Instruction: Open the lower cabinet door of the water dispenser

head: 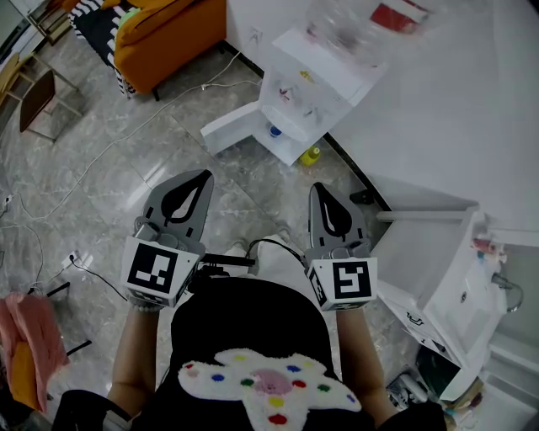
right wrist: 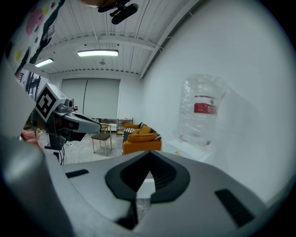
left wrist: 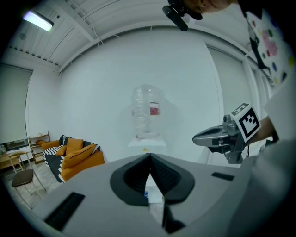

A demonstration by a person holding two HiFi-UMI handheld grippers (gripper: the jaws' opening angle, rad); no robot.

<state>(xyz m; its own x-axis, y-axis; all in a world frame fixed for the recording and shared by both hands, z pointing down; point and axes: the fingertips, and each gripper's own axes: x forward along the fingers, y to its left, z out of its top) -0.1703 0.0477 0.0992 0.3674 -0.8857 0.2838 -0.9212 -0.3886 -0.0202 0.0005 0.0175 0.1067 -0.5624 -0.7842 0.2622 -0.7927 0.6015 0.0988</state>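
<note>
I am holding the left hand-held gripper [head: 200, 177] and right hand-held gripper [head: 320, 189] closed, empty, side by side. The water dispenser [head: 316, 80] is standing ahead by the wall [head: 438, 101], well apart, its lower door [head: 232, 126] hanging open.

We see the water dispenser [head: 324, 80] ahead against the wall [head: 438, 109], a bottle [head: 362, 21] on top; the sofa [head: 173, 34] stands to its left; our left gripper [head: 200, 178] and right gripper [head: 320, 192] sit side by side, well short of it.

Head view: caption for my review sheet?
Grey left gripper and right gripper, jaws shut, empty, face white water dispenser with lower cabinet door open.
</note>
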